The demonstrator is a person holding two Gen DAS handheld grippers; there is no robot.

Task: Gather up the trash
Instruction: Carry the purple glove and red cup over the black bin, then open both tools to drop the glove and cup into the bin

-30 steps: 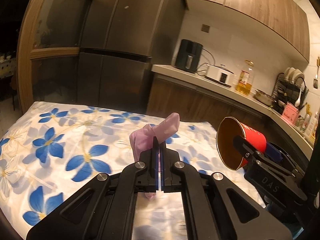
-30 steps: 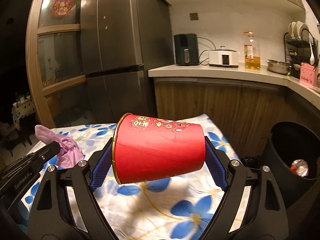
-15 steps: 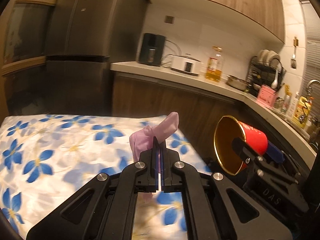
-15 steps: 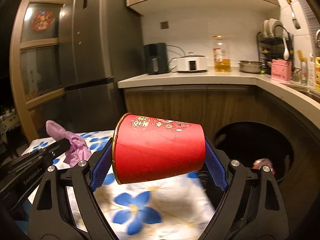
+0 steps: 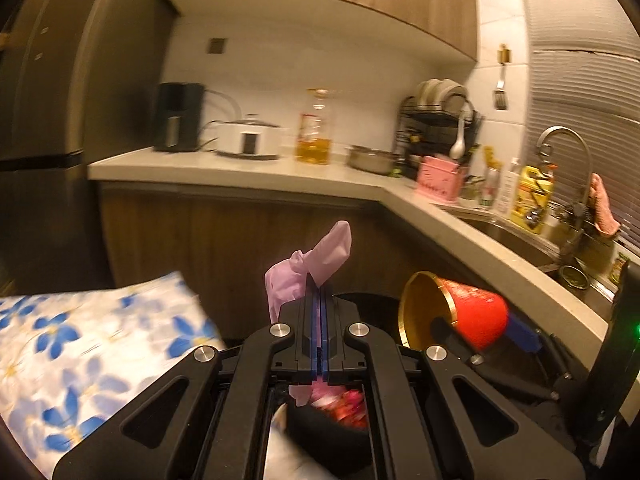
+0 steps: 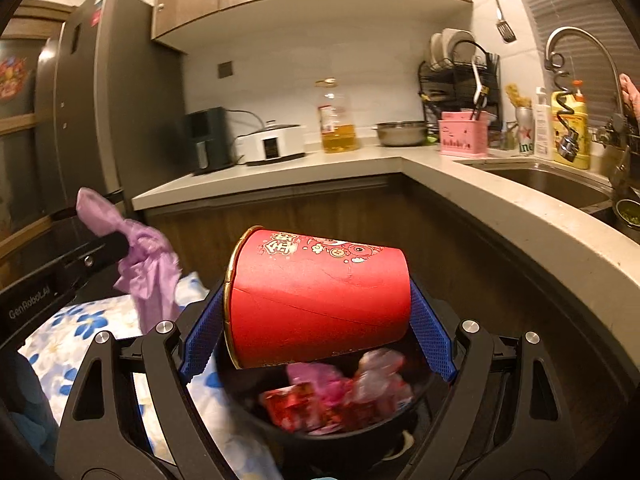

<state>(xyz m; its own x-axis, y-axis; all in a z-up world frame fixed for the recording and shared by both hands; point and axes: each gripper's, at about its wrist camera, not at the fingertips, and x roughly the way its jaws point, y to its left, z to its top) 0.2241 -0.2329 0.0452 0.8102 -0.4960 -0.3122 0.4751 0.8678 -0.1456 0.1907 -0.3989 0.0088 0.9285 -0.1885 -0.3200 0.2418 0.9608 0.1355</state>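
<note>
My left gripper (image 5: 319, 300) is pinched fully closed on a crumpled purple glove (image 5: 310, 264), which sticks up above my fingertips and hangs a tail below them. I hold it by the middle so it cannot slip while I carry it. My right gripper (image 6: 316, 320) stands wide, its blue pads (image 6: 432, 336) pressed on the rim and the base of a red cup (image 6: 320, 296) lying on its side, mouth to the left. Gripping it end to end keeps the thin wall from being crushed, I judge.

Both pieces hang over the black bin (image 6: 424, 394), which sits on the floor in the corner below the counter (image 6: 500, 200). The cup is right above the bin's mouth; the glove is near its left edge, as far as I can tell. The bin already holds red and pink wrappers (image 6: 332, 400).

To the near left is the table with the flowered cloth (image 5: 80, 344), its corner close beside the bin. The counter curves around the far and right side, with a sink (image 6: 560, 184) on the right. Nothing lies between my load and the bin; only the table corner and my two grippers' closeness to each other call for care when letting go.
</note>
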